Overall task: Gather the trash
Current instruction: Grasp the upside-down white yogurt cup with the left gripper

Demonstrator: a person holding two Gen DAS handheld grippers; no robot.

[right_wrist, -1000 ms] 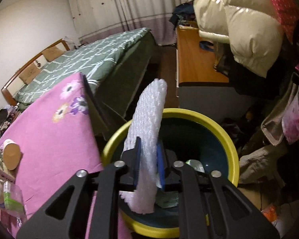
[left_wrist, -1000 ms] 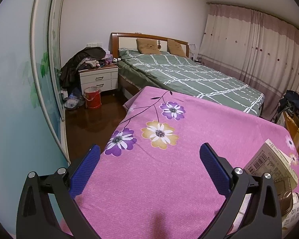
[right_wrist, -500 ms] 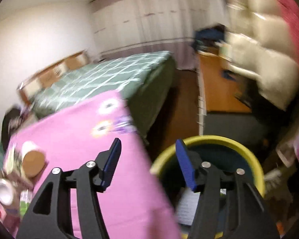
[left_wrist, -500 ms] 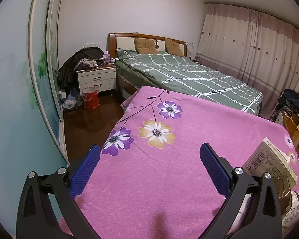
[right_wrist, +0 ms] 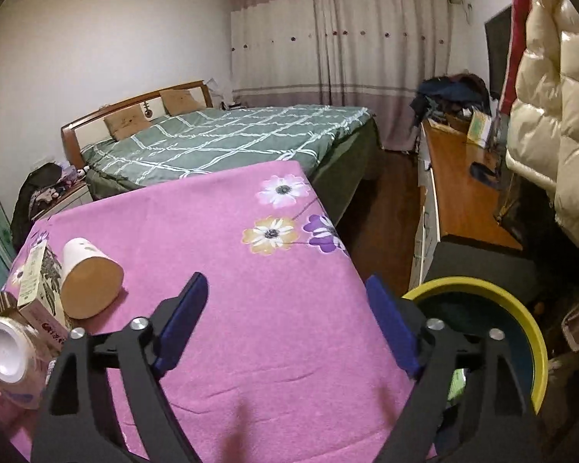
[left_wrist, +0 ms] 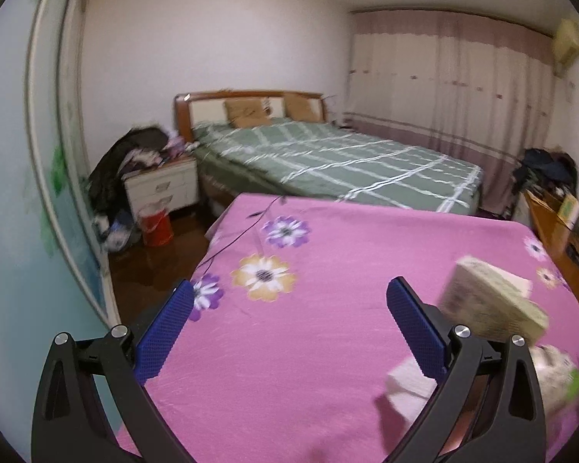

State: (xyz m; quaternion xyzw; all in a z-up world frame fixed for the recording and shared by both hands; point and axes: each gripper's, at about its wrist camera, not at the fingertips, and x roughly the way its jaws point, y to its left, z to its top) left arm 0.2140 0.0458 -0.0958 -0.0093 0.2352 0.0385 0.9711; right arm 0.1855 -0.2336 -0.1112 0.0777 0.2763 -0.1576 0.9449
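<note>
A pink flowered cloth [right_wrist: 274, 308] covers the table. My right gripper [right_wrist: 285, 320] is open and empty above it, left of the yellow-rimmed trash bin [right_wrist: 521, 316] beside the table's right edge. Trash lies at the left: a paper cup on its side [right_wrist: 88, 281], a printed carton [right_wrist: 34, 281] and a clear plastic cup [right_wrist: 7, 359]. My left gripper [left_wrist: 289, 332] is open and empty over the cloth [left_wrist: 308, 347]. A carton [left_wrist: 490, 301], a white wad [left_wrist: 409, 386] and a clear cup [left_wrist: 556, 374] lie at its right.
A bed with a green checked cover [left_wrist: 336, 162] stands beyond the table. A white nightstand [left_wrist: 162, 189] and a red bucket [left_wrist: 156, 223] stand at its left. A wooden desk [right_wrist: 463, 200] and a hanging cream puffer coat [right_wrist: 552, 115] are at the right.
My right gripper let go of the white foam wrap into the bin, opened, and swung left over the table. My left gripper tilted up and shifted right, toward the carton.
</note>
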